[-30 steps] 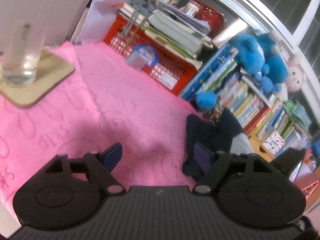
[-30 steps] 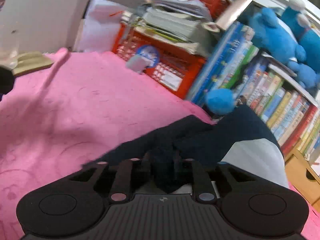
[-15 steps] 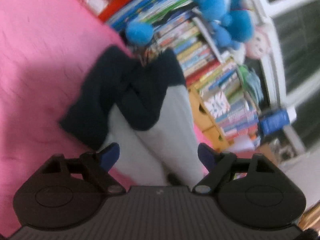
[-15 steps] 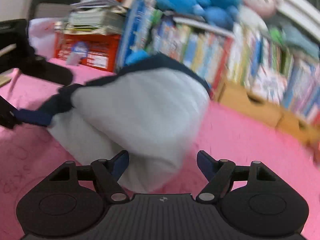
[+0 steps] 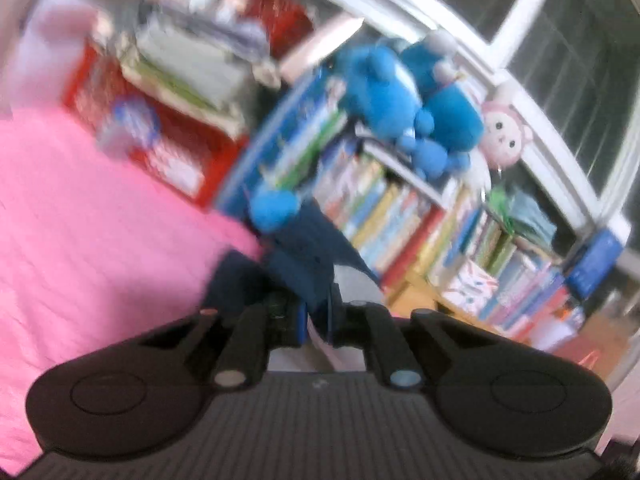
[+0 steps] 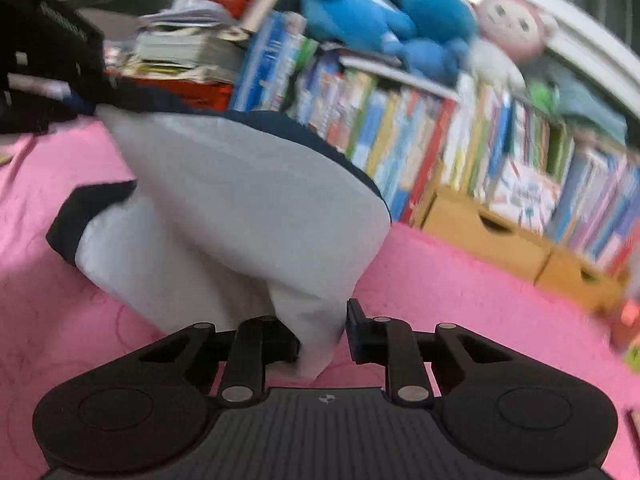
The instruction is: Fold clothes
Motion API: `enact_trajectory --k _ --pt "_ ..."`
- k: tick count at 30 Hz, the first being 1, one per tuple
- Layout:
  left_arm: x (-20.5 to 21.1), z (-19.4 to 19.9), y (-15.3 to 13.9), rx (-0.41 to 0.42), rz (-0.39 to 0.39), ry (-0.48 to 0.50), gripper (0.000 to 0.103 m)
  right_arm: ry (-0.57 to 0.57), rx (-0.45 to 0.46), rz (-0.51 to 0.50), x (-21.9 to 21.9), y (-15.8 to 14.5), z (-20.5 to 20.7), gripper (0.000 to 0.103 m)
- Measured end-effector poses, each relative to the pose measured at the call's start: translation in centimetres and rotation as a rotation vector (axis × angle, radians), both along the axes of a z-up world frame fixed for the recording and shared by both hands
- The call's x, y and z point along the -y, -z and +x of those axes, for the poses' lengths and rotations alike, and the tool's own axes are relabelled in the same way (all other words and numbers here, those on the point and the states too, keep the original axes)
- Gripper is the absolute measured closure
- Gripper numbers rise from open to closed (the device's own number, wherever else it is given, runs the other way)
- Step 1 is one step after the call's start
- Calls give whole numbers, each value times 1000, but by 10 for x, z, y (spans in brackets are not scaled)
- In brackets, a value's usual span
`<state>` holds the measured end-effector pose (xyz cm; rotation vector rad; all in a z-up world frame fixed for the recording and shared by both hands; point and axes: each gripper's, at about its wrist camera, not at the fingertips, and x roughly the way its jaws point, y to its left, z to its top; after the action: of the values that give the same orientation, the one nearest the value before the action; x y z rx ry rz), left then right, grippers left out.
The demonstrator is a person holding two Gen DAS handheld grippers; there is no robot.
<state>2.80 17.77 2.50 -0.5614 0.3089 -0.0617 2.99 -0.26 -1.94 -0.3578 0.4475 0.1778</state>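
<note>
The garment (image 6: 248, 200) is grey-white with navy trim and hangs bunched over the pink cloth (image 6: 460, 280). My left gripper (image 5: 316, 320) is shut on its navy end (image 5: 308, 248), and that gripper also shows at the top left of the right wrist view (image 6: 44, 60), holding that end up. My right gripper (image 6: 320, 336) has its jaws narrowed around the garment's lower grey edge, with a small gap beside the right finger.
A red basket (image 5: 168, 148) stacked with papers stands at the back left. A row of books (image 6: 480, 140) with blue plush toys (image 6: 380, 12) on top lines the back. Wooden boxes (image 6: 492, 236) stand at the cloth's far edge.
My left gripper has shut on the navy end and lifted it. My right gripper has narrowed from wide open onto the grey edge of the garment.
</note>
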Motion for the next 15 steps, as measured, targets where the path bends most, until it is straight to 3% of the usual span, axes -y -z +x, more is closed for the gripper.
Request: enact_trajectory --k 5,7,12,15 --pt "-17 -9 35 -151 -17 -62 94 -7 -77 -2 -1 13 7 77" --pt "-15 -13 33 -151 6 -73 93 7 -97 17 3 15 10 72" --pt "-16 -37 5 -79 107 -136 92 21 -99 35 6 13 14 71" --pt "-23 -42 -5 -77 18 -51 66 24 -74 20 1 12 16 71"
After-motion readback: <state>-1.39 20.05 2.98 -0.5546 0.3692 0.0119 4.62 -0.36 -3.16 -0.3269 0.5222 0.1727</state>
